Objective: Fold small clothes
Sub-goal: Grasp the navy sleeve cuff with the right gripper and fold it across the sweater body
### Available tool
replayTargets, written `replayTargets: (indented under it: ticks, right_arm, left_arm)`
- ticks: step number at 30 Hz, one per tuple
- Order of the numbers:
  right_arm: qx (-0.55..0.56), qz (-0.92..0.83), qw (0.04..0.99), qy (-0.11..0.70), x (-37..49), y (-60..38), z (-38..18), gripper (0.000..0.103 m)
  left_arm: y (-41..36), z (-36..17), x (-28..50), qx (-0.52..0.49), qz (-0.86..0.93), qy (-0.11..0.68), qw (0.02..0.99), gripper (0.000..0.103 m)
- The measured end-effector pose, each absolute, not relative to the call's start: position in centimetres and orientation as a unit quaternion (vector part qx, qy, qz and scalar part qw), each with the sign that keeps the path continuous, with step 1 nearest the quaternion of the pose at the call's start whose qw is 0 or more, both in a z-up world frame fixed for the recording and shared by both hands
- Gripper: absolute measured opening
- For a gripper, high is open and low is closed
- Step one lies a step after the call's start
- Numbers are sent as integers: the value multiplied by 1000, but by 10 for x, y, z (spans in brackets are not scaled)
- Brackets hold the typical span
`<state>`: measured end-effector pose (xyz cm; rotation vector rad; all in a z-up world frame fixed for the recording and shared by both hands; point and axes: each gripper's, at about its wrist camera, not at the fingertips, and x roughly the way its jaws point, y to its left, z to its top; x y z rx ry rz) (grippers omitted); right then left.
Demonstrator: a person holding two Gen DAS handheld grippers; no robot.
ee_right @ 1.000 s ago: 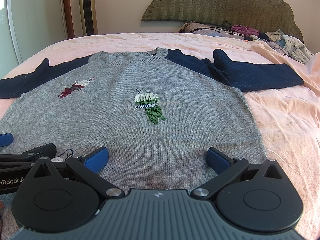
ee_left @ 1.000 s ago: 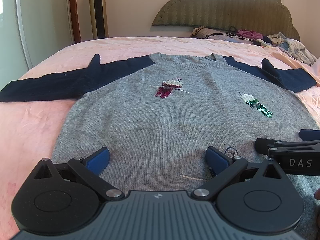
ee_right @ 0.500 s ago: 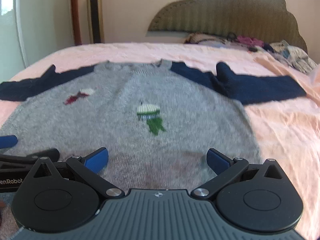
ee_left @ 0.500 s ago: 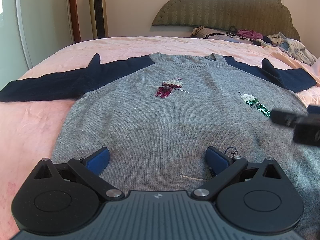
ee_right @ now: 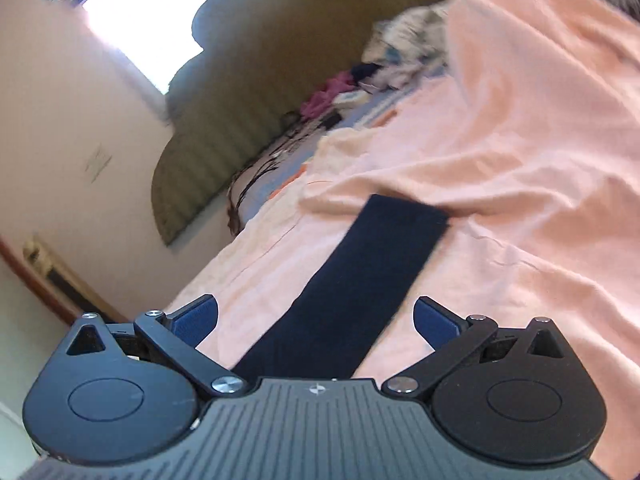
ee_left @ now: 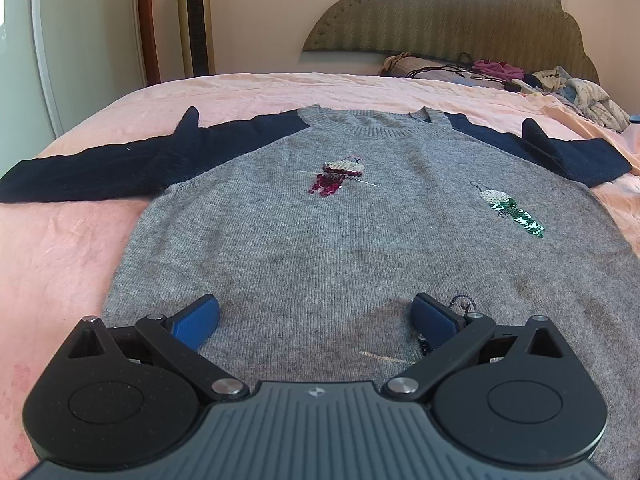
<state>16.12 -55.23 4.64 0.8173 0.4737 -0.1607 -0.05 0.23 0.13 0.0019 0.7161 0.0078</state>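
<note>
A grey knit sweater [ee_left: 340, 240] with navy sleeves lies flat, front up, on the pink bed sheet [ee_left: 52, 264]. It carries a red sequin bird [ee_left: 336, 176] and a green one [ee_left: 514, 212]. My left gripper [ee_left: 316, 316] is open and empty, low over the sweater's hem. My right gripper [ee_right: 316, 314] is open and empty, tilted, with the navy right sleeve [ee_right: 360, 280] lying between and beyond its fingers; its cuff points away from me.
A padded headboard [ee_left: 440, 12] stands at the far end, with a heap of clothes and cords [ee_left: 520, 80] below it. A tall gold fan [ee_left: 196, 20] and a white door [ee_left: 88, 40] stand at the far left. The sheet is rumpled [ee_right: 520, 120] beyond the sleeve.
My right gripper has swung off the hem, out to the right and tilted, and now faces the navy right sleeve. It has left the left wrist view. The left gripper has not moved.
</note>
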Motion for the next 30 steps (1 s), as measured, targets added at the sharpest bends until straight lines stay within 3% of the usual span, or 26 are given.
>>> replayTargets:
  ticks: [3, 8, 10, 11, 12, 13, 19, 24, 27, 28, 29, 30]
  right_arm:
    - [469, -100, 846, 233, 187, -593, 9, 85]
    - [473, -101, 842, 238, 223, -598, -24, 81]
    - [461, -104, 849, 234, 232, -596, -27, 73]
    - [456, -107, 851, 237, 238, -597, -29, 55]
    - [452, -114, 850, 247, 243, -597, -32, 15]
    - [455, -116, 843, 262, 245, -600, -34, 13]
    - [424, -39, 882, 201, 207, -557, 20, 13]
    - [370, 149, 899, 181, 171, -437, 85, 13]
    - [374, 238, 870, 214, 168, -360, 87, 15]
    - [384, 258, 856, 230, 169, -340, 82, 18]
    - [394, 273, 842, 249, 169, -323, 75, 29]
    - [405, 275, 832, 260, 168, -312, 68, 52]
  left_arm:
    - [2, 1, -1, 1, 4, 350, 937, 103]
    - [2, 1, -1, 1, 4, 350, 937, 103]
    - [2, 1, -1, 1, 4, 350, 937, 103]
    - [3, 1, -1, 1, 4, 350, 937, 103]
    - [2, 1, -1, 1, 4, 350, 937, 103]
    - [2, 1, -1, 1, 4, 350, 937, 103]
    - [0, 2, -1, 0, 2, 349, 937, 103]
    - [1, 2, -1, -4, 0, 348, 937, 103]
    - [2, 3, -1, -7, -2, 347, 938, 103]
    - [3, 3, -1, -10, -3, 346, 938, 103]
    - [6, 3, -2, -19, -5, 343, 939, 103]
    - [9, 4, -2, -25, -6, 342, 939, 103]
